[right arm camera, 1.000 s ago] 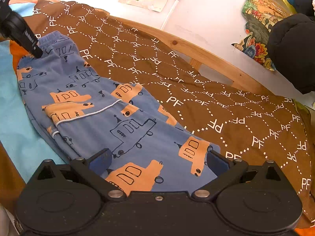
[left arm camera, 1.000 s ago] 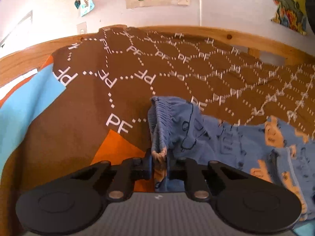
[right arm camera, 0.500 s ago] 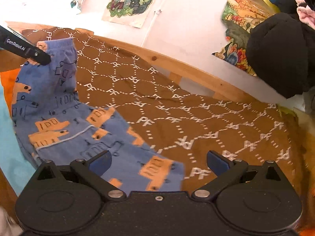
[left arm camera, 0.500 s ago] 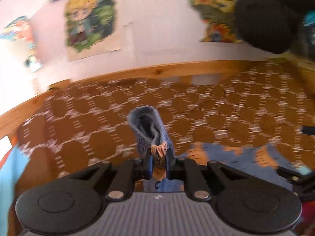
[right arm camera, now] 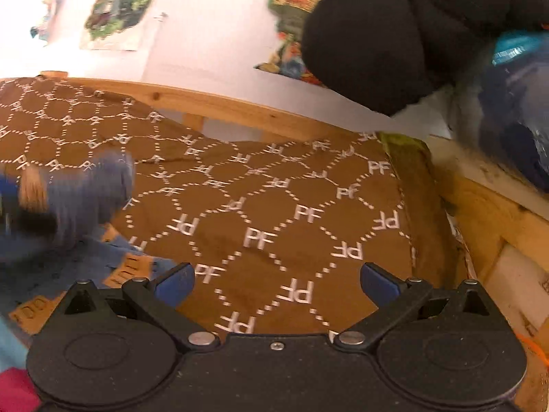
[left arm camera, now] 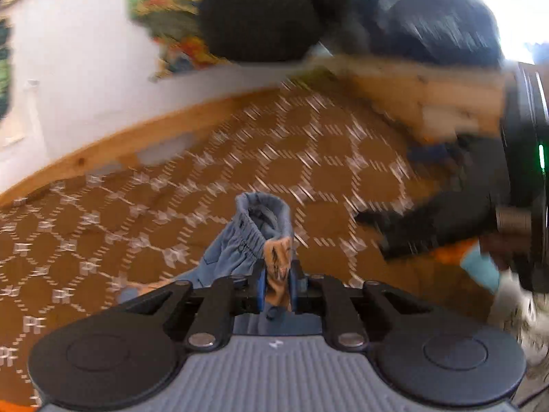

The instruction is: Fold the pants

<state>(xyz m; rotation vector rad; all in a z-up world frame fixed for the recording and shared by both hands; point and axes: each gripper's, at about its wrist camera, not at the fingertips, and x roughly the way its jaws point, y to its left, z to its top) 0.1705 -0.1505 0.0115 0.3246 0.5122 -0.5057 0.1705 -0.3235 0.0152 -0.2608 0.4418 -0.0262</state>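
The blue pants with orange vehicle prints are lifted by their gathered waistband (left arm camera: 254, 237) over the brown bedspread. My left gripper (left arm camera: 277, 285) has a bunch of that waistband between its pads, and its jaws are opening slightly. In the right wrist view the waistband (right arm camera: 89, 185) is a blur at the left, and the rest of the pants (right arm camera: 130, 271) lies flat by the left finger. My right gripper (right arm camera: 276, 283) is open over bare bedspread with nothing between its fingers. It also shows as a dark blurred shape (left arm camera: 422, 226) at the right of the left wrist view.
The brown bedspread (right arm camera: 274, 206) with white PF lettering covers the bed. A wooden bed rail (right arm camera: 240, 110) runs along the white wall with posters. A black bulky bundle (right arm camera: 377, 34) and a blue bag (right arm camera: 514, 110) sit past the right end board.
My left gripper has swung right across the bed, carrying the waistband toward the right gripper. My right gripper has moved right, off the pant legs and over bare bedspread.
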